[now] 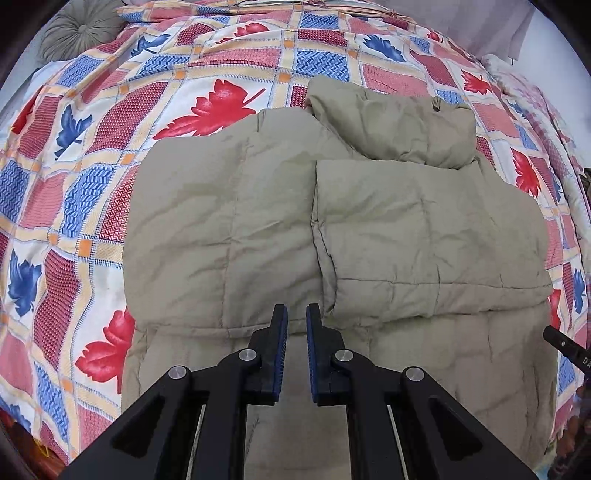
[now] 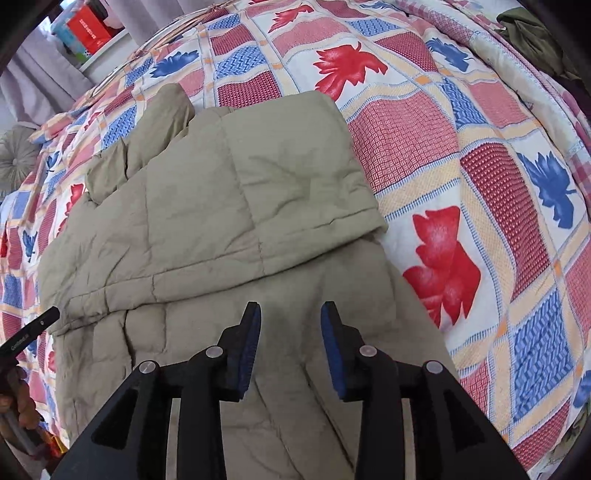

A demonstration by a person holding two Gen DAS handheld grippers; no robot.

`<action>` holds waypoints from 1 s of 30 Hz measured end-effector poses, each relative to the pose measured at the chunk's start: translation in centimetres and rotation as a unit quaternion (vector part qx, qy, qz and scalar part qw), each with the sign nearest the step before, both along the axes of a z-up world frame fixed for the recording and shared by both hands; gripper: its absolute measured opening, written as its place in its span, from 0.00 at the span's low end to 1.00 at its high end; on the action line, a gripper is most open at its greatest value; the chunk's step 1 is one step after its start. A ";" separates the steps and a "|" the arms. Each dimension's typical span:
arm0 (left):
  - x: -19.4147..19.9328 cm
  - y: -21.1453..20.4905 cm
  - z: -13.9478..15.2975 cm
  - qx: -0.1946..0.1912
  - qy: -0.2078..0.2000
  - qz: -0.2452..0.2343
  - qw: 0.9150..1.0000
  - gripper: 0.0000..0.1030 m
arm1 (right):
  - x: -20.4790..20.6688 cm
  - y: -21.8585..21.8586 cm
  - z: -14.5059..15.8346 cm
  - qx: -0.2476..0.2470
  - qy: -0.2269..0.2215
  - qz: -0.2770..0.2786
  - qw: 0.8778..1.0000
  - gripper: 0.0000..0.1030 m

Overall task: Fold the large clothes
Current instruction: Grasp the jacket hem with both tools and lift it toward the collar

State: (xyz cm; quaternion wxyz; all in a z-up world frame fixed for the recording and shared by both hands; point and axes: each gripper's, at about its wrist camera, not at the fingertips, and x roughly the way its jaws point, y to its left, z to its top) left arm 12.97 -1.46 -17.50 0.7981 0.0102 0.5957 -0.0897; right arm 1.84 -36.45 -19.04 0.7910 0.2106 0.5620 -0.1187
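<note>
Nearest the left wrist lens: left gripper [image 1: 296, 314], blue-padded fingers [image 1: 281, 332] parted by a narrow gap, nothing between them, hovering over the lower hem half of a khaki quilted jacket [image 1: 229, 206]

Nearest the right wrist lens: right gripper [image 2: 290, 314], fingers [image 2: 328, 332] spread wider, likewise empty, poised above the same jacket [image 2: 207, 206]

Just beyond both sets of tips: jacket lying flat on a patterned bedspread [image 1: 74, 177], both sleeves folded inward across the chest, the right-hand sleeve panel [image 1: 424, 240] overlapping the body, its cuff edge running across close ahead of the fingers

Farther up: puffy hood [image 1: 391, 125] bunched at the collar end, resting on the jacket's top and touching the bedspread [image 2: 480, 166] behind

Off at the right edge of the left view: black tip of the other tool [image 1: 565, 343]

Farthest back: round grey tufted cushion [image 1: 79, 31] at the head of the bed, well apart from the jacket; in the right view, a red box [image 2: 90, 31] on a white shelf past the bed corner, dark green cloth [image 2: 535, 40] heaped at the far right edge
</note>
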 end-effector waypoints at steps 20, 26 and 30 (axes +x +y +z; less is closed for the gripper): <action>-8.6 4.0 2.6 0.019 0.043 -0.008 0.999 0.99 | -7.6 4.6 2.7 0.065 0.041 -0.005 0.997 0.52; -11.3 5.2 2.2 0.032 0.081 -0.026 0.996 0.99 | -9.7 4.7 4.1 0.093 0.042 -0.011 0.995 0.70; -12.6 5.7 2.4 0.030 0.096 -0.025 0.995 0.99 | -10.9 4.5 4.9 0.106 0.039 -0.015 0.994 0.77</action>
